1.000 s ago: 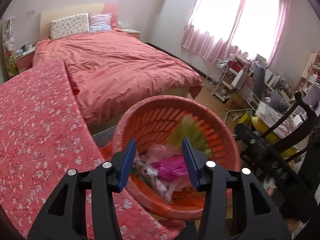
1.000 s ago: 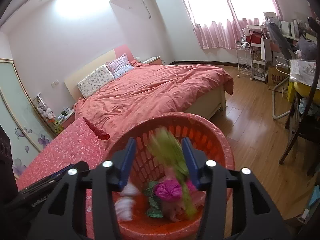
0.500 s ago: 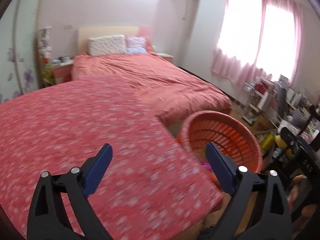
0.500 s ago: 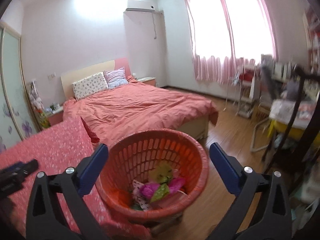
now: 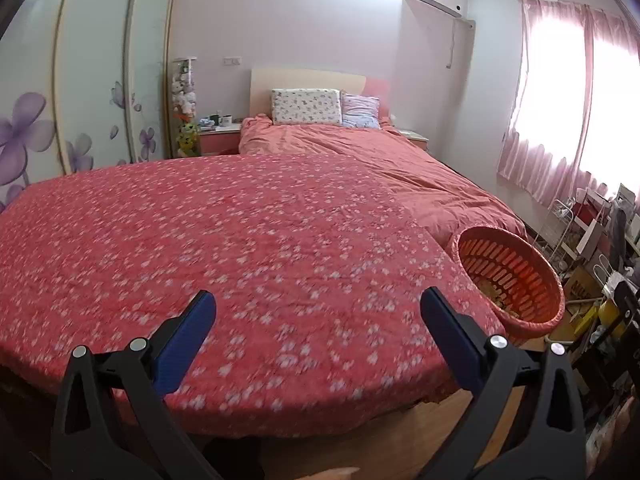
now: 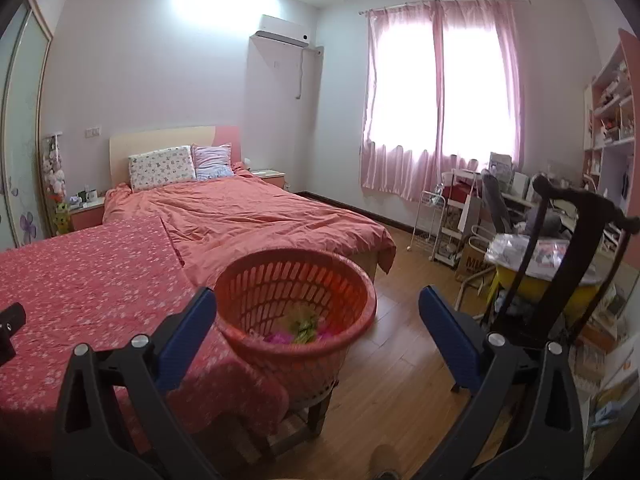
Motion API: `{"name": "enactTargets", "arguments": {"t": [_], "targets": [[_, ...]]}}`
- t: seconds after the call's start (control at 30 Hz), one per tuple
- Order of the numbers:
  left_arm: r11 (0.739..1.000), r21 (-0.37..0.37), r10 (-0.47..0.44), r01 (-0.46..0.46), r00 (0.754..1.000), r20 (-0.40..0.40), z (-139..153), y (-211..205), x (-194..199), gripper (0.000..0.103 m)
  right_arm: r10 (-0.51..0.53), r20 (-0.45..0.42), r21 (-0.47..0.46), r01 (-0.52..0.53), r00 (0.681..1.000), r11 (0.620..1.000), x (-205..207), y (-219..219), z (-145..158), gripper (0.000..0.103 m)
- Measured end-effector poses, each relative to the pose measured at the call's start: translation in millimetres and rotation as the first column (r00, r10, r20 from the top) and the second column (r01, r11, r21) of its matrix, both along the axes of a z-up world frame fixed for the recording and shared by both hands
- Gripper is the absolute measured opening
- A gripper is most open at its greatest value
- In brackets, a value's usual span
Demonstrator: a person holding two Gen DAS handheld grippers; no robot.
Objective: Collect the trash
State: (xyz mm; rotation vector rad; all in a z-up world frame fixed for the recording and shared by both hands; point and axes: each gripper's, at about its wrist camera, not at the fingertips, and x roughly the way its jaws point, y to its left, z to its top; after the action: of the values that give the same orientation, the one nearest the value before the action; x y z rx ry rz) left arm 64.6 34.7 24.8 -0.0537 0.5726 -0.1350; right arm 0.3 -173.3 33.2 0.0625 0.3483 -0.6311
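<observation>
While both pairs of fingers stand spread wide with nothing between them, the left gripper (image 5: 316,312) hangs over a bench covered with a red cloth printed with small white flowers (image 5: 240,240), its jaws still easing apart. No trash shows on that cloth. The right gripper (image 6: 316,312) points toward the round orange plastic basket with slotted walls (image 6: 296,280), which sits on a low wooden stool (image 6: 316,412) at the bench's corner, just beside the cloth's hanging edge. Inside the basket lies the collected trash, crumpled green and magenta wrappers (image 6: 300,330) at the bottom. From the left wrist view the same basket (image 5: 508,280) appears at the right edge of the bench, its contents only partly visible. Beyond the bench stands a bed with a salmon-pink quilt (image 6: 260,216) and two pillows (image 6: 160,166). Pink curtains (image 6: 440,96) cover a bright window, and a dark wooden chair (image 6: 560,256) stands on the wood floor at the right.
</observation>
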Motion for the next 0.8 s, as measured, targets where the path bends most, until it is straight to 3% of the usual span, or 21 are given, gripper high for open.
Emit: {"name": "enactTargets", "arguments": {"t": [0.2, 0.8], "targets": [[0.999, 0.012, 0.035, -0.035, 0.999, 0.004, -8.8, 12.4, -26.5, 0.101, 0.069, -0.057, 0.065, -0.065, 0.996, 0.996, -7.6, 14.9, -8.9, 0.099], [0.997, 0.015, 0.072, -0.072, 0.997, -0.023, -19.3, 19.9, -47.3, 0.101, 0.065, -0.122, 0.051, -0.059, 0.99, 0.997, -11.5, 42.5, -22.0, 0.099]]}}
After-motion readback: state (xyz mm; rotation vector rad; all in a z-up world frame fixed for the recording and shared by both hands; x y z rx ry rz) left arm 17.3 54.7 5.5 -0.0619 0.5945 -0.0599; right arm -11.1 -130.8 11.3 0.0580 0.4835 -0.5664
